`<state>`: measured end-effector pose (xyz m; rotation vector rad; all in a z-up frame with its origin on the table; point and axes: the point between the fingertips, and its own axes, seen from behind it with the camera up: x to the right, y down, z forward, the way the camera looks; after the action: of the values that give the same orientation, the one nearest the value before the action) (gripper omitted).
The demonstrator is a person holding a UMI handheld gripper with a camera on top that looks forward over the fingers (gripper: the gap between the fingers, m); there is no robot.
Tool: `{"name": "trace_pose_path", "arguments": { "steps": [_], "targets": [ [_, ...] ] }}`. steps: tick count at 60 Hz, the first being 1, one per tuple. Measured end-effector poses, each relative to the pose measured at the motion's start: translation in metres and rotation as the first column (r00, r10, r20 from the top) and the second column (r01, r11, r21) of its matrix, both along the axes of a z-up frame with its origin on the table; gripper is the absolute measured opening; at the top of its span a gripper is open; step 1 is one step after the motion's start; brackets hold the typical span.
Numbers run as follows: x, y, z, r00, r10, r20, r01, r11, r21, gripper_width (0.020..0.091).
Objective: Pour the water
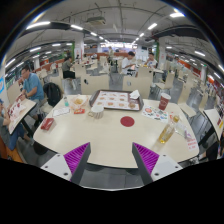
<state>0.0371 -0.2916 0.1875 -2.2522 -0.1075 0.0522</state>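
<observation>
Water itself cannot be made out anywhere; the likeliest vessels for it are a tall clear glass or bottle [169,128] with something yellowish in it, standing near the right end of the pale table [105,140], and a red cup [164,101] farther back on the same side, both beyond the right finger and well apart from it. No brand, label or writing on either can be read, and whether the clear vessel is a glass or a bottle is hard to tell. Toward the middle of the table lies a small round red disc [127,121], and behind it a flat dark tray [116,99] with a few pale items on it that are too small to name. To the left of the tray stand some small containers [79,103], and a red packet [48,124] lies near the table's left edge; its print is illegible. The gripper [111,160] hangs over the near edge of the table with its two fingers wide apart and nothing between them, the magenta pads [75,155] facing inward. A seated person [30,86] in blue is at the far left, partly cut off, in a large hall with rows of ceiling lights.
</observation>
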Motion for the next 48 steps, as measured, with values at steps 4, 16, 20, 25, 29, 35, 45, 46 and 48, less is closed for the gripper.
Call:
{"name": "trace_pose_path", "arguments": {
  "steps": [4,16,20,25,29,35,45,46,48],
  "targets": [
    [-0.010,0.005,0.001,1.000,-0.006,-0.011,0.006,1.000,0.003,0.0855],
    [0.060,0.005,-0.019,0.999,-0.038,-0.013,0.038,0.999,0.013,0.0851],
    [0.088,0.010,-0.027,0.998,-0.065,0.000,0.065,0.997,0.030,0.0851],
    [0.130,0.021,-0.044,0.995,-0.092,0.026,0.091,0.995,0.049,0.0852],
    [0.165,0.034,-0.056,0.993,-0.111,0.049,0.107,0.991,0.076,0.0852],
    [0.212,0.061,-0.072,0.987,-0.145,0.074,0.135,0.983,0.123,0.0851],
    [0.262,0.111,-0.106,0.983,-0.174,0.054,0.166,0.976,0.138,0.0852],
    [0.264,0.116,-0.109,0.984,-0.174,0.048,0.166,0.976,0.140,0.0855],
    [0.268,0.126,-0.114,0.984,-0.174,0.036,0.167,0.975,0.147,0.0851]
  ]
}}
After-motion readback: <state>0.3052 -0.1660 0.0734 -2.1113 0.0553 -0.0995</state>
